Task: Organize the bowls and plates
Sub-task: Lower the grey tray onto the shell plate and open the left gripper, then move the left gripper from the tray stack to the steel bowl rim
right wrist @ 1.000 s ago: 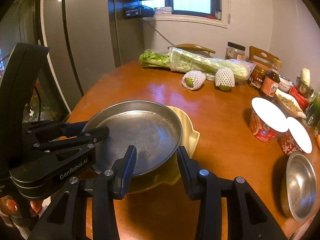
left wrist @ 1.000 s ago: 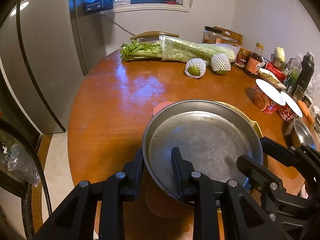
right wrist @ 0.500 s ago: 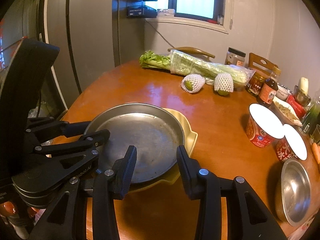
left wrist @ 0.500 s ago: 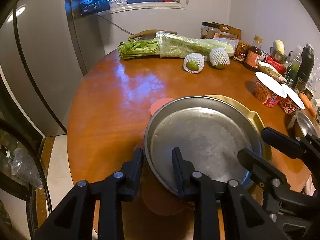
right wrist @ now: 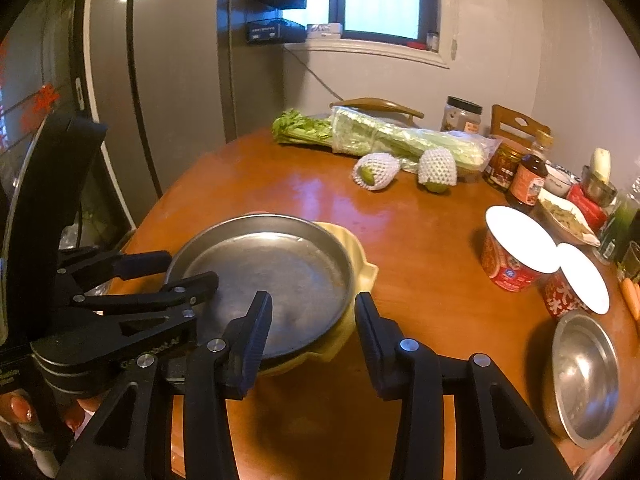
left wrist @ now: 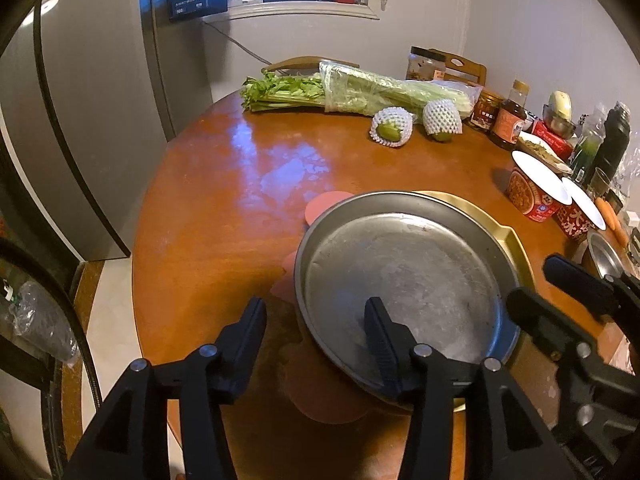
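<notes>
The steel plate [left wrist: 404, 276] covers most of the yellow dish [left wrist: 516, 248] beneath it, leaving only a rim showing, and a pink mat [left wrist: 324, 204] under both shows just in patches. In the right wrist view the small steel bowl [right wrist: 584, 376] is cut by the lens edge. Labels on the 2 noodle cups [right wrist: 516, 256] and on the jars [right wrist: 528, 184] are too small to read.
</notes>
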